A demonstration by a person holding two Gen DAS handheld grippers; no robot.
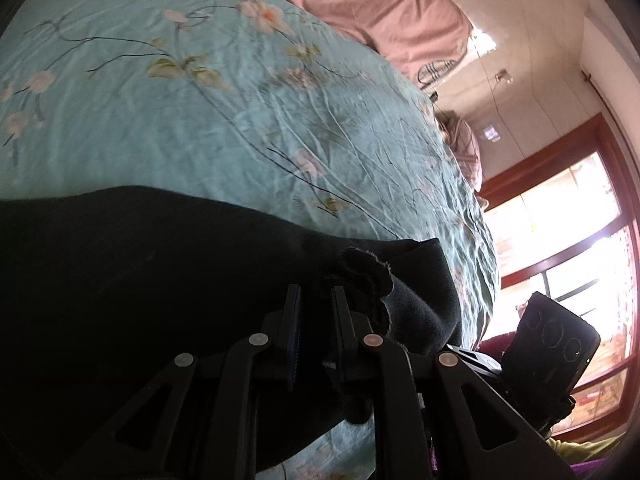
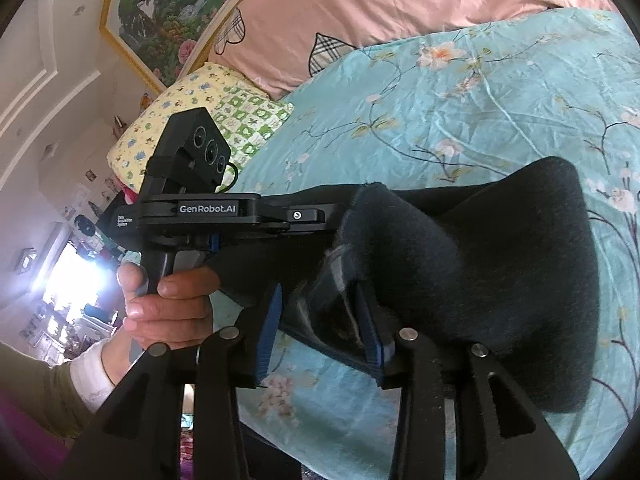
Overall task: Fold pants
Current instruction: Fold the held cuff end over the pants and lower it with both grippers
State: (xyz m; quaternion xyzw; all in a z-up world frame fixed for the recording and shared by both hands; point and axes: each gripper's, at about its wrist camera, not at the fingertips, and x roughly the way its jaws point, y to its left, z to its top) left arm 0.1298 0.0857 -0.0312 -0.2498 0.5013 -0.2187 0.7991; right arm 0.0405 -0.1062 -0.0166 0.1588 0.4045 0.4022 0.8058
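Observation:
Dark pants [image 1: 120, 280] lie on a turquoise flowered bedsheet [image 1: 200, 120]. My left gripper [image 1: 318, 300] has its fingers close together, pinching a bunched edge of the cloth. From the right wrist it shows side-on, a hand [image 2: 168, 304] on its handle, and the left gripper [image 2: 344, 216] holds that edge of the pants [image 2: 500, 280] raised off the sheet [image 2: 480, 100]. My right gripper [image 2: 320, 320] stands open, blue pads apart; a folded pants edge sags loosely between them.
A pink quilt [image 2: 360, 8] lies across the far side of the bed, and a yellow patterned pillow [image 2: 200, 112] sits at the far left corner. The bed edge [image 1: 488, 260] drops off toward a bright window [image 1: 580, 240]. A framed painting [image 2: 160, 12] hangs on the wall.

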